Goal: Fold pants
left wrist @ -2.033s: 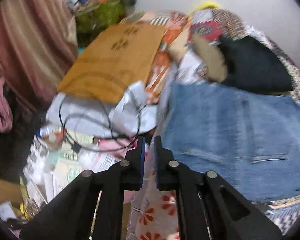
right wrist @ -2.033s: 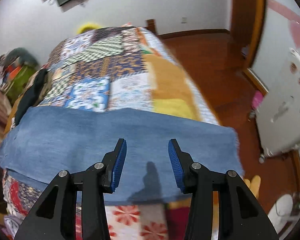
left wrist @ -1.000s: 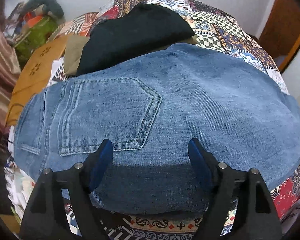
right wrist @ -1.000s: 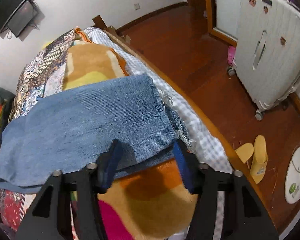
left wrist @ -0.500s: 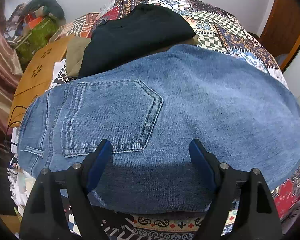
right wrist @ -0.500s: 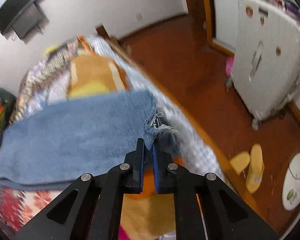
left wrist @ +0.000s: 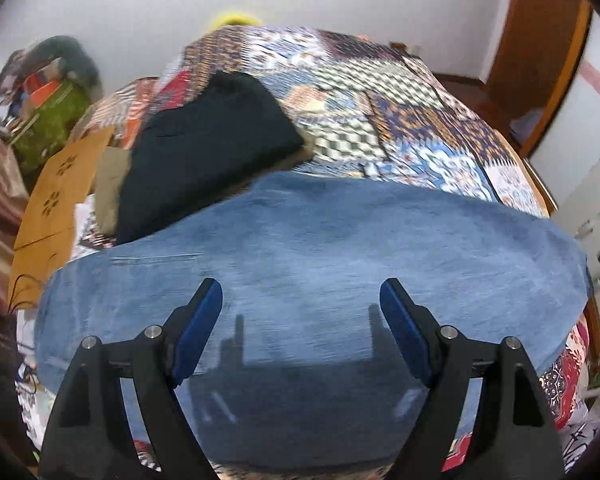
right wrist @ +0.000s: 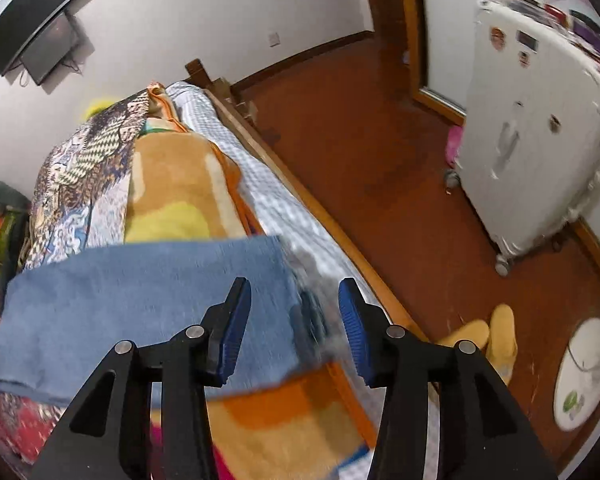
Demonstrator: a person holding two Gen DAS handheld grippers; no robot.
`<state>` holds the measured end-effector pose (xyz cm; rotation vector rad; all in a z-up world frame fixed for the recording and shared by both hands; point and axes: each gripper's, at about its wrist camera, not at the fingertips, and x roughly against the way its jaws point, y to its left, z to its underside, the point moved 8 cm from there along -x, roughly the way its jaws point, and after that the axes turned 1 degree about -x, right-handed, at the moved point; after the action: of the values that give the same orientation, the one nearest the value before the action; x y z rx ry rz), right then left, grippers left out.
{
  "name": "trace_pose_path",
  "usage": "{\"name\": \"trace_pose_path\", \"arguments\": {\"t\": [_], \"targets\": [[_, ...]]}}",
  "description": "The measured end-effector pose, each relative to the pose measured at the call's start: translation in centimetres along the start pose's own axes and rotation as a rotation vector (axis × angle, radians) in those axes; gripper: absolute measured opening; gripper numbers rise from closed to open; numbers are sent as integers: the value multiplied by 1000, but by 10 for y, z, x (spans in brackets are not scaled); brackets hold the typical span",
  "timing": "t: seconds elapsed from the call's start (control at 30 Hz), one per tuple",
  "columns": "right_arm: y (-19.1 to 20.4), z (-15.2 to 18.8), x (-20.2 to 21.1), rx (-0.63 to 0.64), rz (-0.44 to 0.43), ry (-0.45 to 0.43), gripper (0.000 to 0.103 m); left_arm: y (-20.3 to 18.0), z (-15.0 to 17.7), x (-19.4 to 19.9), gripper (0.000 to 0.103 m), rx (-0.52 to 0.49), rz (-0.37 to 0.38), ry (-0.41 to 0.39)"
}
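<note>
Blue jeans (left wrist: 320,248) lie flat across the patterned bed, folded into a long band. My left gripper (left wrist: 301,304) hovers above their middle, open wide, with nothing between its blue pads. In the right wrist view the jeans' leg end (right wrist: 148,292) reaches toward the bed's side, its frayed hem blurred. Above that hem my right gripper (right wrist: 295,304) has its jaws opening; the hem lies below them, and the pads do not press on it.
A folded black garment (left wrist: 204,148) sits on the quilt (left wrist: 380,100) behind the jeans. An orange blanket (right wrist: 172,184) covers the bed's side. A white suitcase (right wrist: 540,128), yellow slippers (right wrist: 496,336) and a wooden floor (right wrist: 360,152) lie to the right.
My right gripper, shut at the jeans' hem half a second ago, has opened and risen. My left gripper, still open, has lifted and moved rightward over the jeans; the back pocket is out of view.
</note>
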<state>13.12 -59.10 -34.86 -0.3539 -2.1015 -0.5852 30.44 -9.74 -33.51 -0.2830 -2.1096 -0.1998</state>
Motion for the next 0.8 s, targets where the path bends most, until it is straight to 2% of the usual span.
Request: {"name": "trace_pose_path", "arguments": {"t": [0.2,0.27,0.37,0.43,0.53,0.73,0.8], "targets": [[17,-9,-52,14,-70,100,42,-37,13,-26,81,-84,3,74],[23,-5,-63,29,-99,133,42,-45,17,-30,82,-109,-17,71],[29,0,-63,51,-129,132,24,-49,15,-30,83,-132,-45,49],[31,0,-57,90,-113,108,11,-50,14,-33,83,-122,-37,56],[33,-3,-44,126,-108,51,9,-49,13,-34,83,-114,-28,64],[37,-23,1,157,-106,-135,7,-51,13,-33,83,-119,-47,56],[40,-26,0,166,-82,-145,7,-51,13,-32,83,-119,-49,52]]}}
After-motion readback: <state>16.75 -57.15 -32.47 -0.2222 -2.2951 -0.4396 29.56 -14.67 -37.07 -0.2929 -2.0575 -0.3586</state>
